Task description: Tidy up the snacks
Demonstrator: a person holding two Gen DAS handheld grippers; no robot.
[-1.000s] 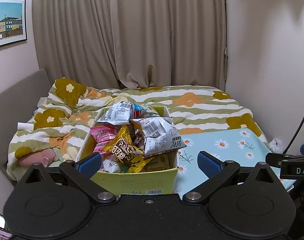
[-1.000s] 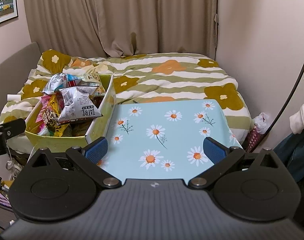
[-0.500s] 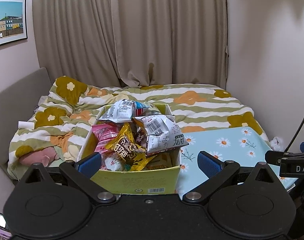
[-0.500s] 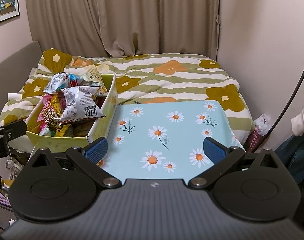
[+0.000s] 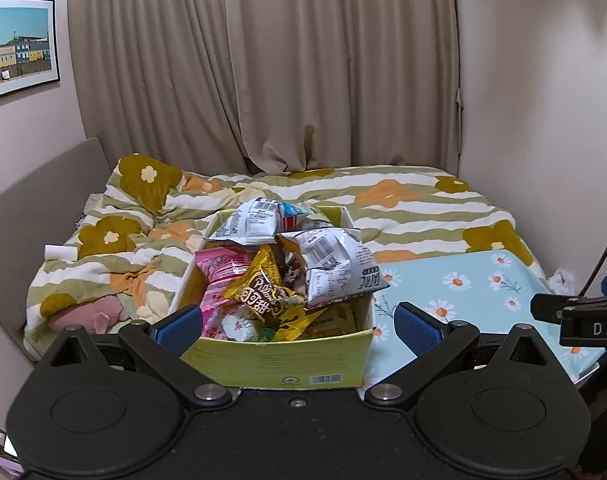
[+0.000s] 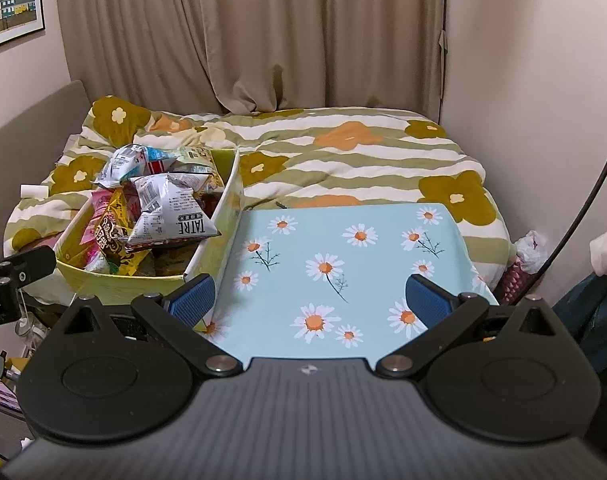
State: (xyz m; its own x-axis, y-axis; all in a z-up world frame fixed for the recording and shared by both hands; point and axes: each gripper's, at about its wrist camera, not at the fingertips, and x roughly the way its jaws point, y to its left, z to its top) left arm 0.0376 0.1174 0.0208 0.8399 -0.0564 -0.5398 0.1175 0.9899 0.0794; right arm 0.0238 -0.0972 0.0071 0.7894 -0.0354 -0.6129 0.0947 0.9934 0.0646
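Two grippers, both spread wide, both holding nothing. Left gripper hovers low at the near wall of the yellow box, blue pads either side of that wall at roughly 9 and 3 o'clock, not touching anything visible. Right gripper hangs over the near edge of the daisy-print board, pads apart with only bare print between them.

Snacks sit heaped in the box, piled above the rim: white barcode bag on top at 2 o'clock of the pile, yellow-brown bag at centre, pink packet at 10 o'clock, another white bag at 12 o'clock at the far end. Pile looks loose and jumbled, likely dumped rather than stacked, so top bags could slide if nudged.

Box stands just beside the board's left edge, at 9 o'clock of the board in the right view, touching or nearly so; cannot tell which. Board lies flat on the striped flower duvet, probably as a firm sorting surface over soft bedding. No snack on it.

Judgement: fits snacks waiting to be laid out on the board, or snacks already gathered back into the box. Cannot settle which. Curtain at 12 o'clock, behind the bed.
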